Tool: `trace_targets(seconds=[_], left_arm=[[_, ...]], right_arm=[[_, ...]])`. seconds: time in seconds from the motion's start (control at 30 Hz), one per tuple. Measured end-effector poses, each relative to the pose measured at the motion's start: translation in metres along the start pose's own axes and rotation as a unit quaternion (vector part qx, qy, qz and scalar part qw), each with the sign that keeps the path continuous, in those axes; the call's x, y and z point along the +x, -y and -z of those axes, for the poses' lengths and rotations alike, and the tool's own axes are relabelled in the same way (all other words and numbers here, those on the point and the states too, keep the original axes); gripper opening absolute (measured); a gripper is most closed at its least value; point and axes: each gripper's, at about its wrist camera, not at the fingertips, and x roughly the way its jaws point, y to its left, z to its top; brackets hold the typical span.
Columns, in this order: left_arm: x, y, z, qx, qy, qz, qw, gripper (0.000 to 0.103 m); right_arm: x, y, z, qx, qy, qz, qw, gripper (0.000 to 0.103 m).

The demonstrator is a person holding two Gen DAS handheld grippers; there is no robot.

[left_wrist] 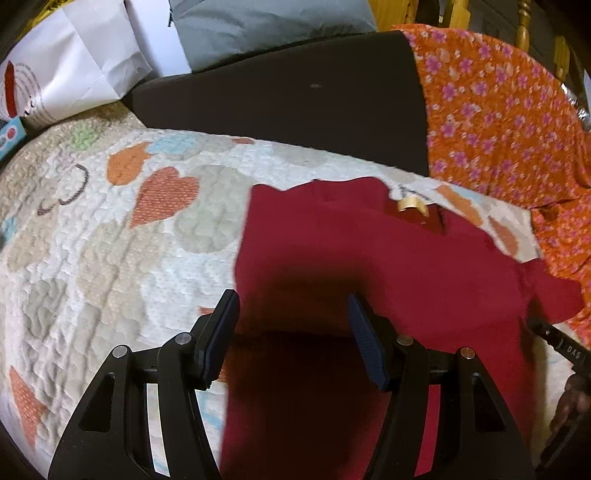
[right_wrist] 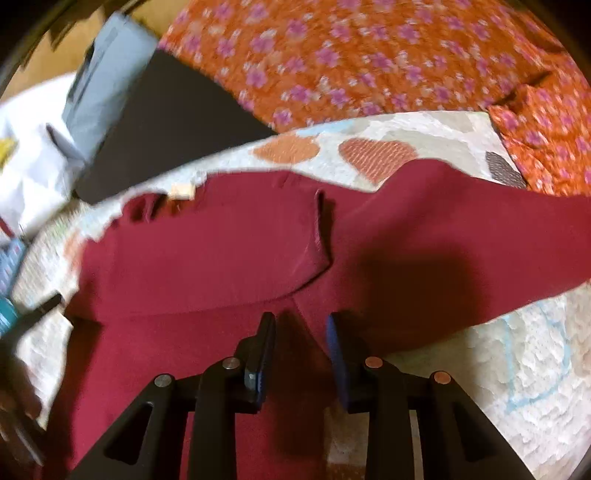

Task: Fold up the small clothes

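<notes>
A dark red garment (left_wrist: 388, 266) lies spread on a quilted cover with heart shapes (left_wrist: 110, 240). A tan tag (left_wrist: 410, 204) sits near its far edge. My left gripper (left_wrist: 293, 306) is open and empty, hovering just above the garment's left part. In the right wrist view the same red garment (right_wrist: 240, 240) fills the middle, with a fold or seam (right_wrist: 321, 229) down its centre. My right gripper (right_wrist: 301, 325) is open over the garment, with nothing between its pads. The right gripper's tip also shows in the left wrist view (left_wrist: 554, 338).
An orange flowered cloth (left_wrist: 498, 110) lies at the back right. A black flat pad (left_wrist: 295, 96) sits behind the quilt, with a grey cushion (left_wrist: 266, 26) and a white paper bag (left_wrist: 62, 70) beyond it. A blue box (left_wrist: 11, 136) is at the far left.
</notes>
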Motion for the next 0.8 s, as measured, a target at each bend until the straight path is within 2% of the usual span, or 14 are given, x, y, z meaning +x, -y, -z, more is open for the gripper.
trace_targets(seconds=[0.13, 0.23, 0.33, 0.43, 0.6, 0.7, 0.8], left_arm=[[0.003, 0.012, 0.000, 0.009, -0.001, 0.006, 0.9999, 0.061], [0.015, 0.017, 0.001, 0.013, -0.015, 0.007, 0.9998, 0.061], [0.021, 0.017, 0.000, 0.011, -0.019, 0.012, 0.9997, 0.061], [0.024, 0.020, 0.001, 0.018, -0.015, 0.014, 0.9996, 0.061], [0.029, 0.025, 0.003, 0.032, -0.016, 0.012, 0.9993, 0.061], [0.032, 0.027, 0.004, 0.038, -0.017, 0.009, 0.9991, 0.061], [0.034, 0.028, 0.005, 0.040, -0.017, 0.008, 0.9990, 0.061]], right_arm=[[-0.025, 0.032, -0.008, 0.042, 0.016, 0.020, 0.999, 0.032], [-0.042, 0.084, -0.012, 0.115, 0.025, 0.026, 0.993, 0.035], [-0.057, 0.155, -0.006, 0.214, 0.031, 0.041, 0.975, 0.036], [-0.069, 0.208, -0.002, 0.269, 0.049, 0.056, 0.960, 0.036], [-0.086, 0.272, 0.007, 0.338, 0.108, 0.027, 0.935, 0.036], [-0.093, 0.292, 0.007, 0.362, 0.142, -0.005, 0.921, 0.036], [-0.094, 0.302, 0.004, 0.375, 0.156, -0.013, 0.914, 0.036]])
